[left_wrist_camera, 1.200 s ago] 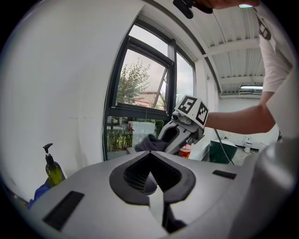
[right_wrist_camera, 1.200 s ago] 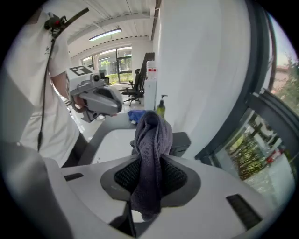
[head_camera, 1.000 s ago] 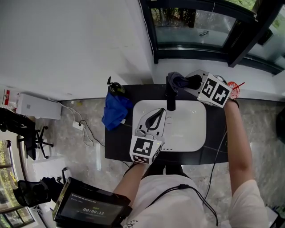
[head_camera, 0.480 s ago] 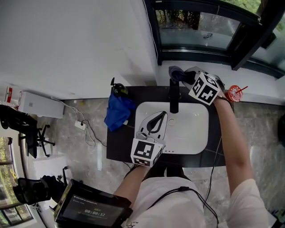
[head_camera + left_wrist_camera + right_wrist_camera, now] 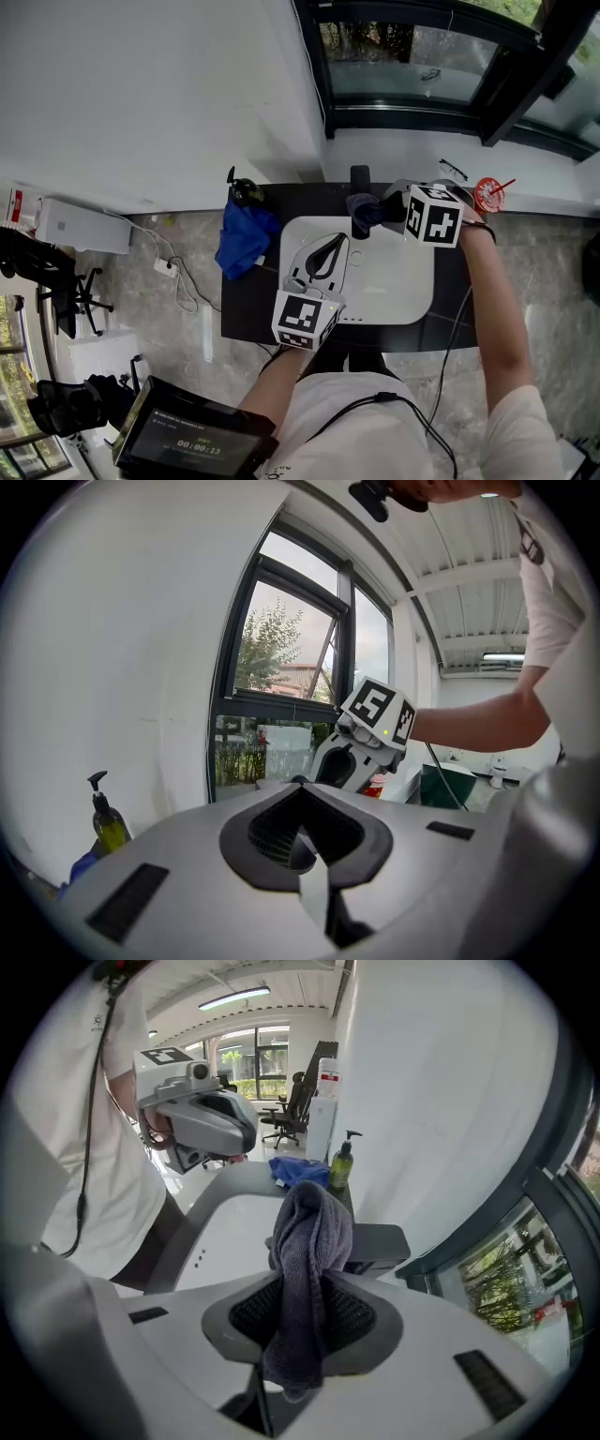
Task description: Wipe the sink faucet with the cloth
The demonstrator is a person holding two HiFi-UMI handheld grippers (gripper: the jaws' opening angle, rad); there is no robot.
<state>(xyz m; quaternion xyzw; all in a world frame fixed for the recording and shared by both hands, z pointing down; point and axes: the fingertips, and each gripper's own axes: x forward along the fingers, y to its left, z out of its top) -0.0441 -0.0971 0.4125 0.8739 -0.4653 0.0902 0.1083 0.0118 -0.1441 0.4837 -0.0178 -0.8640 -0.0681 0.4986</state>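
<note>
A black faucet point(image 5: 359, 175) stands at the back of the white sink point(image 5: 412, 298). My right gripper point(image 5: 381, 212) is shut on a dark grey cloth point(image 5: 362, 210) and holds it against the faucet's spout from the right. In the right gripper view the cloth point(image 5: 309, 1260) hangs bunched between the jaws, with the faucet point(image 5: 380, 1244) just behind it. My left gripper point(image 5: 330, 246) hovers over the basin's left half, shut and empty, pointing toward the faucet. From the left gripper view the right gripper point(image 5: 349, 754) shows ahead.
A blue cloth point(image 5: 244, 234) and a soap bottle point(image 5: 244, 190) lie on the black counter point(image 5: 251, 305) left of the sink. A red cup with a straw point(image 5: 489, 194) sits at the right. Window frame point(image 5: 412, 117) runs behind the faucet.
My right gripper has carried the cloth from the faucet's top, near the window, down and forward along the spout. The left gripper has stayed over the basin.
</note>
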